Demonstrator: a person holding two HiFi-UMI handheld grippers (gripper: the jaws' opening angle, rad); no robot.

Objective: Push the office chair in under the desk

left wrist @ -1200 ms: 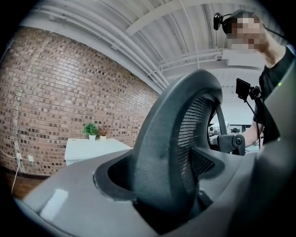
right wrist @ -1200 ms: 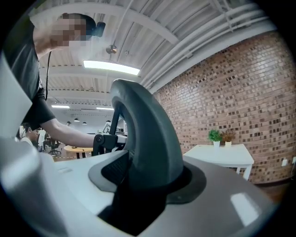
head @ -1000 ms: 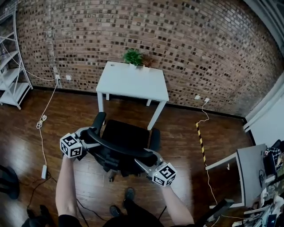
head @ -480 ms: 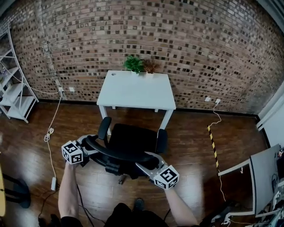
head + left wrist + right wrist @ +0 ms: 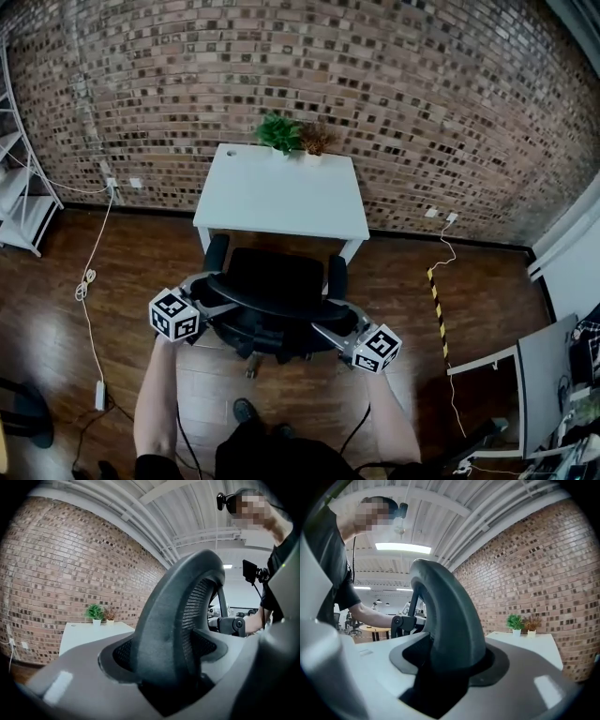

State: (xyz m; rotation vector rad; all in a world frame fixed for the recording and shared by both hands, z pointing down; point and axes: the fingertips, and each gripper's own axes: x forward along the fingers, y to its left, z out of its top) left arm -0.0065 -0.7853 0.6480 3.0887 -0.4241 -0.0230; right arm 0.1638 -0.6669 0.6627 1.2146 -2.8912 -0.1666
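Black office chair (image 5: 277, 274) facing white desk (image 5: 281, 192)

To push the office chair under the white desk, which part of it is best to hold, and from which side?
Hold the backrest rim near its two ends, coming from behind the office chair. The rim is a thick curved bar that fits between jaws, and it faces away from the desk, so a push should go straight in. The left gripper and right gripper clamp it this way.

The office chair (image 5: 272, 281) has a black woven mesh back framed in matt dark-grey plastic. The table (image 5: 281, 192) top is smooth, matt white. The floor (image 5: 84, 356) is glossy dark wood, and the wall (image 5: 394, 84) is rough brick. The left gripper (image 5: 168, 681) has fingers (image 5: 65, 686) of smooth grey plastic.
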